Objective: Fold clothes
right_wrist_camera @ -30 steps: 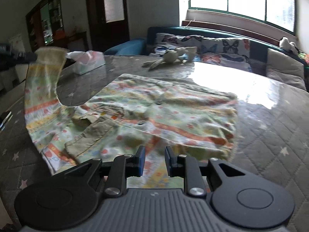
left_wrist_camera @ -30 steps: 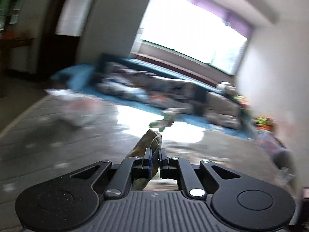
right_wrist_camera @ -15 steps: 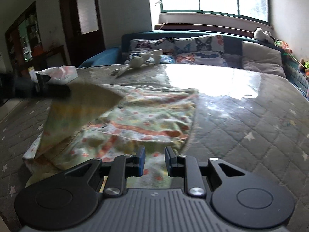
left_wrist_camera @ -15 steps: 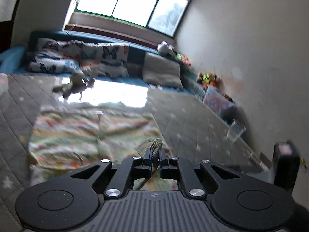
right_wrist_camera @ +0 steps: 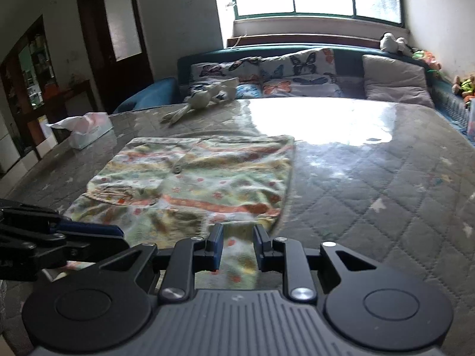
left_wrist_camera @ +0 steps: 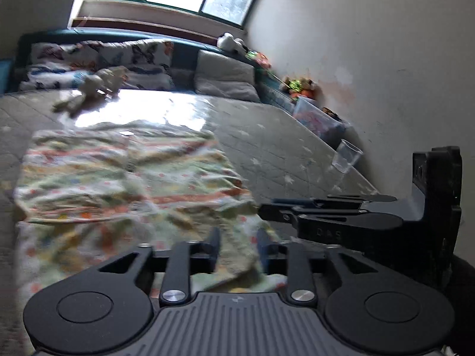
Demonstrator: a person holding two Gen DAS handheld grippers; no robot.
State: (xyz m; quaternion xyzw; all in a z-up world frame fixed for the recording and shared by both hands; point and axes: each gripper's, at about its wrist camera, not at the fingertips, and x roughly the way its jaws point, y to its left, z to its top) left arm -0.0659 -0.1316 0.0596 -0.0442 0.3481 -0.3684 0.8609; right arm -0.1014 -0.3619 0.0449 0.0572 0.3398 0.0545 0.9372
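Observation:
A floral shirt (right_wrist_camera: 204, 184) in green, orange and yellow lies folded on the grey quilted table cover (right_wrist_camera: 371, 195); one button (right_wrist_camera: 178, 168) shows on its front. My left gripper (left_wrist_camera: 237, 249) hovers low over the shirt's near edge. Its jaws are opening, and the cloth (left_wrist_camera: 133, 190) lies loose under the gap with no pad pressing on it. My right gripper (right_wrist_camera: 237, 247) stands just beside it over the same near edge, jaws a little apart with nothing between them. Each gripper shows side-on in the other's view: the right gripper (left_wrist_camera: 273, 209) and the left gripper (right_wrist_camera: 118, 234).
A tissue box (right_wrist_camera: 86, 132) stands at the table's left side. A plush toy (right_wrist_camera: 204, 96) lies at the far edge. A clear cup (left_wrist_camera: 346, 155) sits by the right wall near a plastic bin (left_wrist_camera: 317, 118). A sofa with cushions (right_wrist_camera: 394, 80) runs behind the table.
My left gripper carried the shirt's sleeve from the left across the body, came down at the near edge and parted its jaws, letting the cloth go. The right gripper shifted slightly and stays open.

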